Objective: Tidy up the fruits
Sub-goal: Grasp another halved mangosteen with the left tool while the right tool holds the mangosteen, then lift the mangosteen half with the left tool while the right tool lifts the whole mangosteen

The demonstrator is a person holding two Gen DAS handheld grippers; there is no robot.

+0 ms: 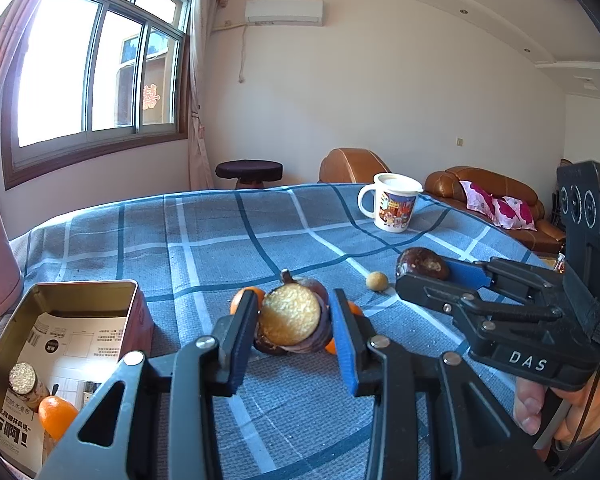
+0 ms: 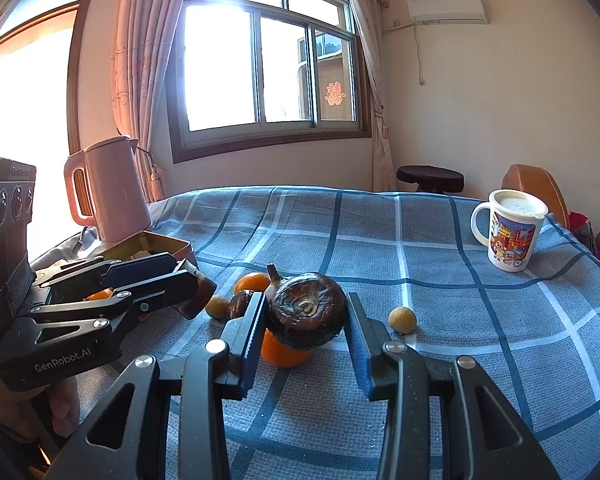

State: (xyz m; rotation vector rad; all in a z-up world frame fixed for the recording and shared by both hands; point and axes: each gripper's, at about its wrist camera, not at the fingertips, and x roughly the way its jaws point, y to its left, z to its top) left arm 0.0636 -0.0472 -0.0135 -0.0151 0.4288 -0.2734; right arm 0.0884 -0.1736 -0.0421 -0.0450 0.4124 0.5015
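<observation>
Now the left hand-held gripper (image 1: 294, 322) is clamped on a dark brown fruit (image 1: 290, 316), lifted over the blue checked tabletop (image 1: 220, 248). Just to its left sits an open tin box (image 1: 80, 292) with an orange (image 1: 56, 416) inside. The right hand-held gripper (image 2: 306, 320) is clamped on another dark brown fruit (image 2: 306, 310), with a small yellow fruit (image 2: 402, 319) just right of it.

Daylight floods a sliding window (image 2: 268, 64) with pale curtains (image 2: 140, 72); white walls, brown sofa (image 1: 488, 196) at three o'clock.
</observation>
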